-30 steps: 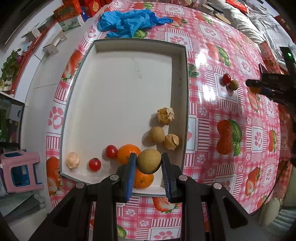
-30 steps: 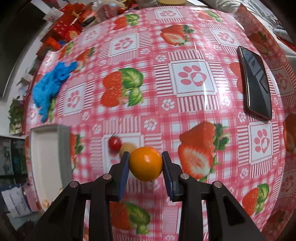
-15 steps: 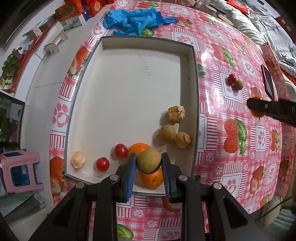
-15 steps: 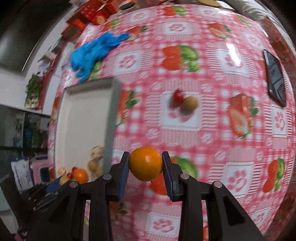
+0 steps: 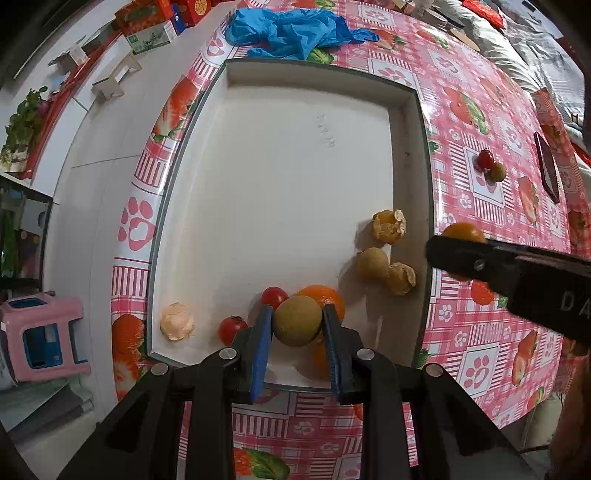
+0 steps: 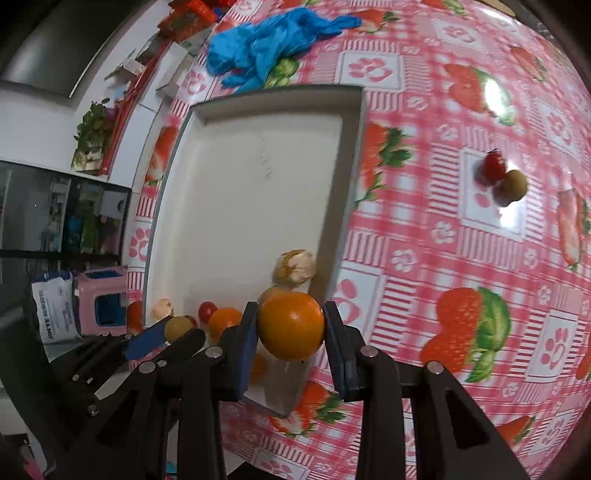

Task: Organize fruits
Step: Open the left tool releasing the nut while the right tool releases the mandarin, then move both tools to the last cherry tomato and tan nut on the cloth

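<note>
My left gripper [image 5: 296,325] is shut on a round tan-green fruit [image 5: 297,322], held over the near end of the white tray [image 5: 419,155]. Under it in the tray lie two oranges [image 5: 330,297], two cherry tomatoes [image 5: 232,328], a tan fruit [image 5: 373,263] and husked fruits [image 5: 388,226]. My right gripper [image 6: 291,326] is shut on an orange [image 6: 291,325] above the tray's near right corner [image 6: 334,243]; in the left wrist view it enters from the right with that orange [image 5: 463,232]. A cherry tomato [image 6: 494,166] and a small tan fruit [image 6: 514,184] lie on the tablecloth.
Blue gloves [image 5: 295,32] lie beyond the tray's far end. A dark phone [image 5: 547,166] rests on the strawberry-print tablecloth at the right. A pink stool [image 5: 40,338] stands on the floor at the left, and boxes [image 5: 147,29] sit on a white ledge.
My right gripper has carried the orange from the open tablecloth leftward to the tray's near right corner. My left gripper with the tan-green fruit has shifted slightly over the tray.
</note>
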`<action>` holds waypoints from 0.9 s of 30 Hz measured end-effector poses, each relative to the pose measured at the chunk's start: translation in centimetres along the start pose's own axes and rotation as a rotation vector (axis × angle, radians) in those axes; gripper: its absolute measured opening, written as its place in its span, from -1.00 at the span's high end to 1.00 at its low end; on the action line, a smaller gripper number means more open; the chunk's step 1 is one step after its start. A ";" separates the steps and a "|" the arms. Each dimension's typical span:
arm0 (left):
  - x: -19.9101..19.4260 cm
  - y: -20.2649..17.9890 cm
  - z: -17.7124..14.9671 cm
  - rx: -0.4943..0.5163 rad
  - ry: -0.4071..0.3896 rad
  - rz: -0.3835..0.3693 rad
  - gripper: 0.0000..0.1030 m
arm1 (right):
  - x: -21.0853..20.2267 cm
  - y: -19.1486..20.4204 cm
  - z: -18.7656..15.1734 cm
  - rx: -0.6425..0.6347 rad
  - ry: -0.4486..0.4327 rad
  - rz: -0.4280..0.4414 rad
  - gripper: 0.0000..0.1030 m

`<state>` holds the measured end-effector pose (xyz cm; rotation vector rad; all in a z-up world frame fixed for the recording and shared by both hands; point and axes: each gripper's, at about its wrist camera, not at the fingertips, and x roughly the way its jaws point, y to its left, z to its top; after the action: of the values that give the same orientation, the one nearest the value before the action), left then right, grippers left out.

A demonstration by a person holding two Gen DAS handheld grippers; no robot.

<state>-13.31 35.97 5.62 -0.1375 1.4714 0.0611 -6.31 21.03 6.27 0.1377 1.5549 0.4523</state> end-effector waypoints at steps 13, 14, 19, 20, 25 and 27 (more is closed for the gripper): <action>0.8 0.2 -0.2 0.009 0.028 0.022 0.45 | 2.6 2.3 -0.1 -0.018 0.060 -0.004 0.24; 0.8 0.3 -0.2 0.008 0.033 0.026 0.45 | 2.9 2.7 -0.1 -0.025 0.064 -0.002 0.24; -0.3 0.5 -0.7 -0.003 -0.020 0.074 -0.72 | 3.1 3.1 -0.1 -0.028 0.071 0.014 0.03; -0.3 0.4 -0.7 0.001 -0.015 0.071 -0.72 | 3.1 3.1 -0.1 -0.027 0.070 0.018 -0.13; -0.3 -0.2 -0.6 0.009 0.003 0.076 -0.72 | 2.4 2.4 -0.2 -0.014 0.060 0.022 -0.42; -0.6 -0.8 -0.5 0.009 0.004 0.071 -0.72 | 1.9 1.9 -0.1 -0.009 0.055 0.021 -0.52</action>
<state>-13.74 35.12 6.19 -0.0776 1.4806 0.1117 -6.90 23.44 5.24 0.1356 1.6061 0.4825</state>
